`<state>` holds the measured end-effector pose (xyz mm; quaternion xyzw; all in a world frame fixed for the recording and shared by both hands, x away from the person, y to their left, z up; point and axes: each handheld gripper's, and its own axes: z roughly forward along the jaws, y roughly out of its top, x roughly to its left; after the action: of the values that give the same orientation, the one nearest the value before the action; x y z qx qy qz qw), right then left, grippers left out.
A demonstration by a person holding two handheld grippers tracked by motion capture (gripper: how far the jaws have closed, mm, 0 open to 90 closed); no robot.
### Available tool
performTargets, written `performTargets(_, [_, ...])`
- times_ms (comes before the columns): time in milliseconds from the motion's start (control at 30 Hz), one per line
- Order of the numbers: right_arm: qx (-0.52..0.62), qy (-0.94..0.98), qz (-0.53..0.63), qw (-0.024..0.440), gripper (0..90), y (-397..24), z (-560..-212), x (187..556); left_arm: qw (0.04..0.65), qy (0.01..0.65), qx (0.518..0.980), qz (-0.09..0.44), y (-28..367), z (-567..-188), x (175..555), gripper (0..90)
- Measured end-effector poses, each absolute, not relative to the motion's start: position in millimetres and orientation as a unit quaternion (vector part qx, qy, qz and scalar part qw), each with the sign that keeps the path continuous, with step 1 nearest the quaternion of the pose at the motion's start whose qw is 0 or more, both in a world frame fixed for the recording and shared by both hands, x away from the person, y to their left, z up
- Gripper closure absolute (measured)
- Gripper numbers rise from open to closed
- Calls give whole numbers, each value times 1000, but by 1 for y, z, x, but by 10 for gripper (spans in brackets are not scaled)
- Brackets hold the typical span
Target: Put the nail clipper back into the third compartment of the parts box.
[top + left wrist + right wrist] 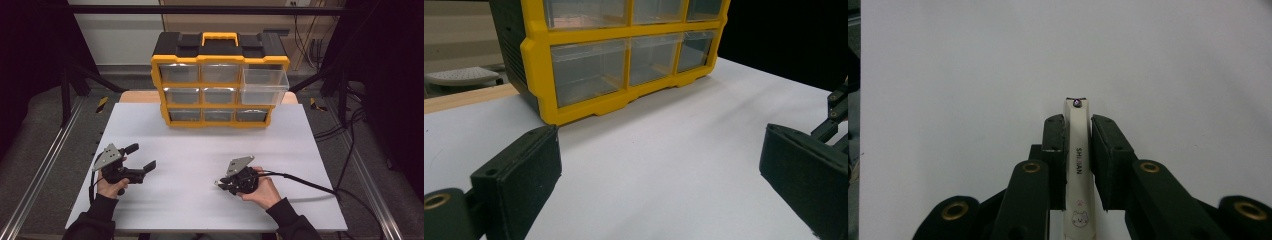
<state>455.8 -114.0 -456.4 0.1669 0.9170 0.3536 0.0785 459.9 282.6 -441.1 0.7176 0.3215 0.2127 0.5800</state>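
Observation:
A cream nail clipper [1077, 155] with dark lettering and a small cat face sits between the jaws of my right gripper [1078, 124], which is shut on it, with its tip poking out past the pads. That right gripper [221, 184] lies low over the white table top [200, 140], right of centre and pointing left. Near the left edge, my left gripper [142, 157] is open and holds nothing. Its wide-apart jaws [659, 170] face the yellow and black drawer cabinet [624, 60].
The drawer cabinet [220, 80] stands at the back middle of the table, with clear drawers in three rows. Its upper right drawer [265, 86] is pulled out. A black cable [310, 184] trails right from the right gripper. Metal rails and cables flank the table.

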Motion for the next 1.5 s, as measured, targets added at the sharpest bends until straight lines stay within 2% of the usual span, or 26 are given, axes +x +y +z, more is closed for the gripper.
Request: performTargets(1500, [219,867,421,153,773,-156,-388,457,576,323,720,214,283,-442,460,28])
